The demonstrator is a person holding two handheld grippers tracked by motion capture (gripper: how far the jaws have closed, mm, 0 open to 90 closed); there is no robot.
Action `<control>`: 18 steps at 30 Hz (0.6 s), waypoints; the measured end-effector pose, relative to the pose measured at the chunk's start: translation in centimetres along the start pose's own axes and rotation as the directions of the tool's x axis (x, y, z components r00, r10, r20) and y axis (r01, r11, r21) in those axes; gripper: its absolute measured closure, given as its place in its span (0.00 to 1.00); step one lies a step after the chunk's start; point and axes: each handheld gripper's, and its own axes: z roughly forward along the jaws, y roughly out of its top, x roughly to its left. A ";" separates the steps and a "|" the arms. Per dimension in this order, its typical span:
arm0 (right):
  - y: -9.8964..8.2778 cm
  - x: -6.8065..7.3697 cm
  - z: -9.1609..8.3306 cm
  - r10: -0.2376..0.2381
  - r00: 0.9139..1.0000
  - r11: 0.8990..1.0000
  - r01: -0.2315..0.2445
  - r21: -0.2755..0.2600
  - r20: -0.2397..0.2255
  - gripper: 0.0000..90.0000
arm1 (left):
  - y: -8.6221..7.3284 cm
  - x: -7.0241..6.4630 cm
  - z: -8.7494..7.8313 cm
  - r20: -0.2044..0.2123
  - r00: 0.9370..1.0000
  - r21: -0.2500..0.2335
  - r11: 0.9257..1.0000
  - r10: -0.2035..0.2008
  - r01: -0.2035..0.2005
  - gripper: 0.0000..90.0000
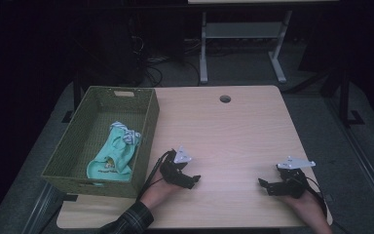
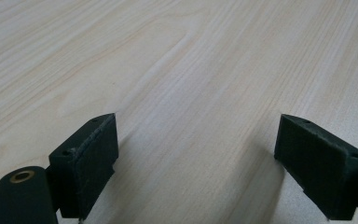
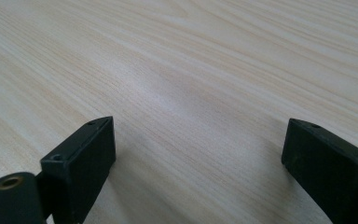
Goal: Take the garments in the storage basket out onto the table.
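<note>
High view: both grippers rest low on the table [image 1: 233, 126], near its front edge, pointing toward each other w/ a wide bare stretch between. Left gripper [image 1: 193, 179] sits just beside the green basket [image 1: 148, 141], jaws spread, nothing in them. Right gripper [image 1: 265, 185] is well apart from the basket on the far side, jaws also spread & empty. Left gripper view and right gripper view confirm: each pair of black jaws stands wide over plain wood grain, no item between.

Nearest thing to work on is the mint-green cloth [image 1: 113, 155], crumpled inside the basket toward its front-right corner, w/ a striped bit on top.

Risks, as a judgement:
- Basket wall stands between left gripper & cloth. A level reach would prob. hit the wall and shove or tip the basket; it needs to lift over the rim first.
- Basket sits at the table's left edge, front corner seeming to overhang. A push outward could slide it off.
- Cloth is soft & bunched; a shallow pinch may catch only a fold and let it slip, or the jaws could snag the woven basket floor.
- Cable from the left gripper trails near the basket corner; could catch on it.
- Room is dim, so cloth edges are hard to read.
</note>
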 end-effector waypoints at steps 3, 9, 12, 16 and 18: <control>0.0 0.0 0.0 0.000 1.000 1.000 0.000 0.000 0.000 0.10 | 0.2 0.1 -0.5 -0.001 1.000 -0.011 1.000 -0.010 0.010 0.14; 0.0 0.0 0.0 0.000 1.000 1.000 0.000 0.000 0.000 0.10 | 0.3 0.4 -1.1 -0.013 1.000 -0.013 1.000 -0.012 0.012 0.14; 0.0 0.0 0.0 0.000 1.000 1.000 0.000 0.000 0.000 0.10 | 0.3 0.6 -1.2 -0.012 1.000 -0.008 1.000 -0.010 0.010 0.15; 0.0 0.0 0.0 0.001 1.000 1.000 -0.001 0.000 0.000 0.11 | 0.3 0.9 -1.5 -0.009 1.000 0.001 1.000 -0.022 0.022 0.15; 0.0 0.0 0.0 0.000 1.000 1.000 0.000 0.000 0.000 0.10 | 0.3 1.2 -1.6 -0.004 1.000 0.004 1.000 -0.030 0.030 0.15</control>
